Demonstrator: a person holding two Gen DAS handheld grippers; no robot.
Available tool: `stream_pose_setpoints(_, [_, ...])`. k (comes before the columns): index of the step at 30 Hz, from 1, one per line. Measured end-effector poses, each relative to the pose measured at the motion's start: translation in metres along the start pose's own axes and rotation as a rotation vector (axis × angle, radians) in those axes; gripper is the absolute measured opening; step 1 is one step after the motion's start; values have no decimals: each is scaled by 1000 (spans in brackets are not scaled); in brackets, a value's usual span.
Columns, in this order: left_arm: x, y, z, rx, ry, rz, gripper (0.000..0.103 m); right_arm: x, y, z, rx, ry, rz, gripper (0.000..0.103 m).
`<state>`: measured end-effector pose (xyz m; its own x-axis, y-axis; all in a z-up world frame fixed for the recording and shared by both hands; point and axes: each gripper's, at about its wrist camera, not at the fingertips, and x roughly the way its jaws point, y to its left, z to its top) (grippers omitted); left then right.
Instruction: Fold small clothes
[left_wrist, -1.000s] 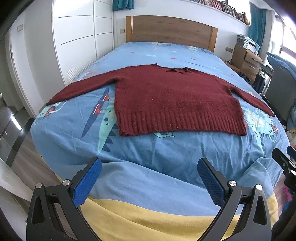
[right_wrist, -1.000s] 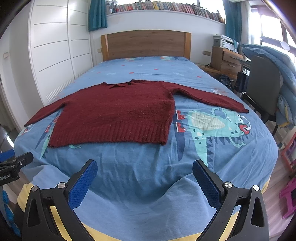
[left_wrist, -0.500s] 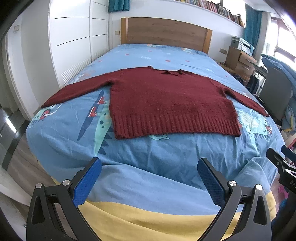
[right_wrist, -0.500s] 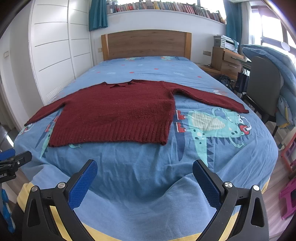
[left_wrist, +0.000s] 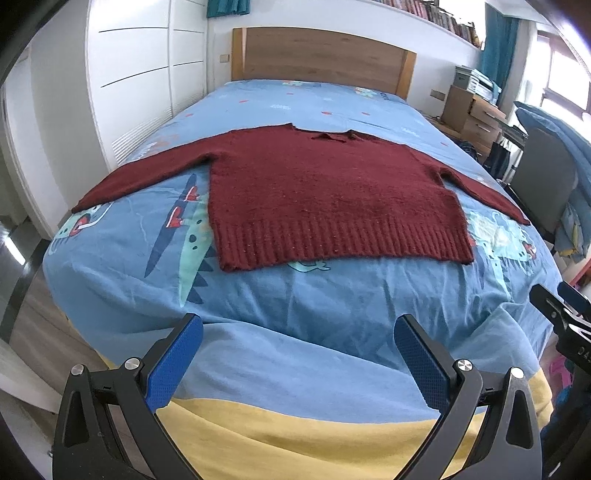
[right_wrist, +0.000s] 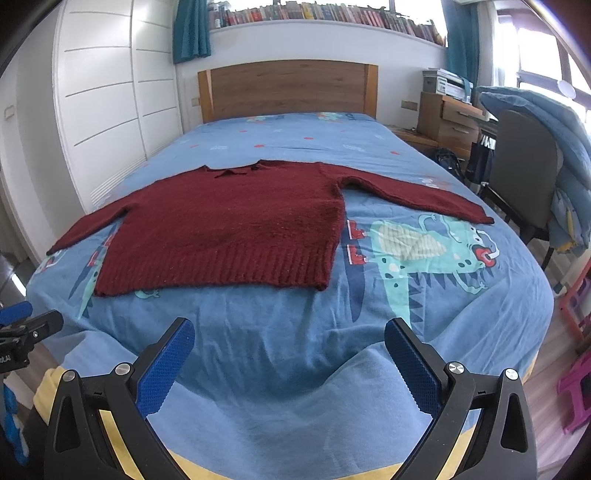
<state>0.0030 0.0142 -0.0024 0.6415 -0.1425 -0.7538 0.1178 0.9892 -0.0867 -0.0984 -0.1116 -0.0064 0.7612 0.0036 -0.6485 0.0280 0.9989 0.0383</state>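
I see a dark red sweater (left_wrist: 328, 192) spread flat, sleeves out, on the bed (left_wrist: 332, 306) with its blue dinosaur sheet. My left gripper (left_wrist: 298, 354) and right gripper (right_wrist: 290, 350) hover released over the near edge. A wooden headboard (right_wrist: 288, 88) and white wardrobe (right_wrist: 99, 99) stand far.

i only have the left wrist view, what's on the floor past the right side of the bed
Observer: A pink stool stands on the wood floor there.
Operator: is the right gripper holding anything
Observer: No, the right gripper is open over the blue sheet, short of the sweater.
Operator: how far does the bookshelf run
Observer: The row of books spans the wall above the headboard, curtain to curtain.
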Motion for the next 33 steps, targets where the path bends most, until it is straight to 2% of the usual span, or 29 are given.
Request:
stream_pose_setpoints(16, [13,12,10,-43,55,27,102,12,3,10,-32,10,-8,103])
stream_pose_setpoints(21, [17,16,17,-50,63,59,102,21,2,14,-46,22,-8,103])
stream_pose_setpoints(33, [26,20,43,-58,36,186,102,54,-23,35,3,76,17,103])
